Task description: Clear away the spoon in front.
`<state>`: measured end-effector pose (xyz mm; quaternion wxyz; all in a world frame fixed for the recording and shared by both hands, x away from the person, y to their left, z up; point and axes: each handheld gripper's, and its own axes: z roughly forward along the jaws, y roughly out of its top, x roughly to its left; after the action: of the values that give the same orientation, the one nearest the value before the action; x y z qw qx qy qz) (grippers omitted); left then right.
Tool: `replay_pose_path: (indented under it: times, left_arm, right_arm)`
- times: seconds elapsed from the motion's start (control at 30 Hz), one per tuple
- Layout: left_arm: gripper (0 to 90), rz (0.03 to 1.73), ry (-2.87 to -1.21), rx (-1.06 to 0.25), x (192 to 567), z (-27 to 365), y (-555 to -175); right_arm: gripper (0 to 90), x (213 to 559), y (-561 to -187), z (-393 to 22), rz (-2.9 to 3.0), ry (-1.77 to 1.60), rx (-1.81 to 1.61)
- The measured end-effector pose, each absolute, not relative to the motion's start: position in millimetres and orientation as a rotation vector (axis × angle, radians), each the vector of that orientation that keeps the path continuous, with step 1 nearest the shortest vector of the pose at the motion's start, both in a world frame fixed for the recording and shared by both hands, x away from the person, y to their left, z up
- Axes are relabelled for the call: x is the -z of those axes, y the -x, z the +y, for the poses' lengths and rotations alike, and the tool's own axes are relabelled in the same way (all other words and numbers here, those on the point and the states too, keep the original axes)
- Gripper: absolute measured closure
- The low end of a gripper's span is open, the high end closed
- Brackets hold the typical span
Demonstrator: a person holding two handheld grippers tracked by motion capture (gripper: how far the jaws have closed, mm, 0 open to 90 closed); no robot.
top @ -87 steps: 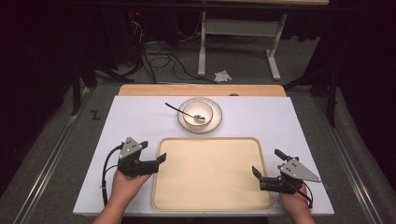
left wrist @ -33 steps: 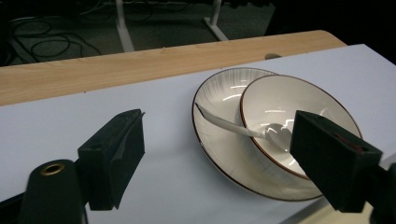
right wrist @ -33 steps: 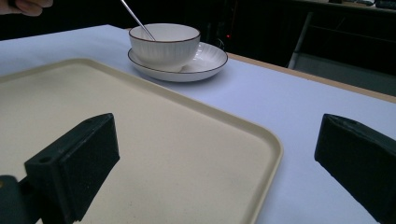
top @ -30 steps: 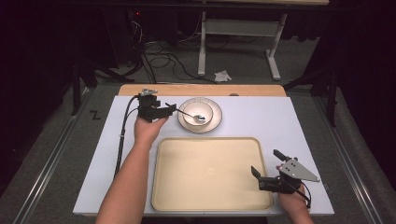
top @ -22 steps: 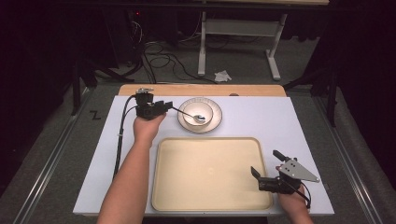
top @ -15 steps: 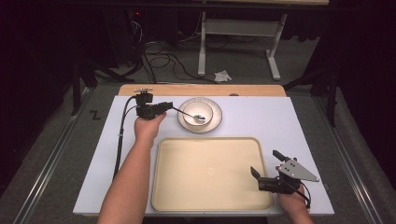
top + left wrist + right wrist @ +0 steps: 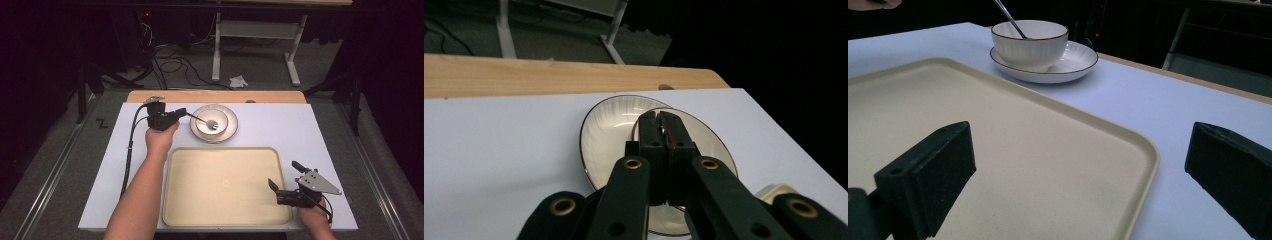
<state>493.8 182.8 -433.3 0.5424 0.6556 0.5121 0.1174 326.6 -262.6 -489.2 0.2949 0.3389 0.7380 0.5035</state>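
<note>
Step in hand: the left gripper [image 7: 181, 113] pinches the spoon [image 7: 200, 120] by its handle, its jaws having just closed; the spoon's head lies in the bowl [image 7: 212, 123] just ahead.
Next move: likely a straight lift clear of bowl and saucer [image 7: 232, 131].
Right gripper [image 7: 283, 189]: spread, idle over the tray [image 7: 225, 185].
Since three seconds ago: the left gripper has left the tray's left edge.

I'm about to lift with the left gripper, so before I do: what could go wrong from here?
1. The left gripper has just closed on the spoon handle; the grip looks thin, so the spoon may slip or swing.
2. The spoon rests in the bowl, which sits loose on the saucer; a sideways pull could tip or drag it.
3. The right gripper waits open by the tray.
</note>
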Motion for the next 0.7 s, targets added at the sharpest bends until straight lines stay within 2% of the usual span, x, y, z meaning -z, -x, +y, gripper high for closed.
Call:
replay_pose_path:
  times: [0.33,0.7]
  left_arm:
    - [89.7,1.098,-1.587,-0.513,412.4,166.0,-467.1]
    - [89.7,1.033,-1.571,-0.603,400.3,166.2,-431.4]
  right_arm:
    - [0.4,488.4,-325.1,-261.6,1.964,-0.9,-1.344]
    - [0.4,488.0,-324.6,-260.7,1.966,-0.885,-1.352]
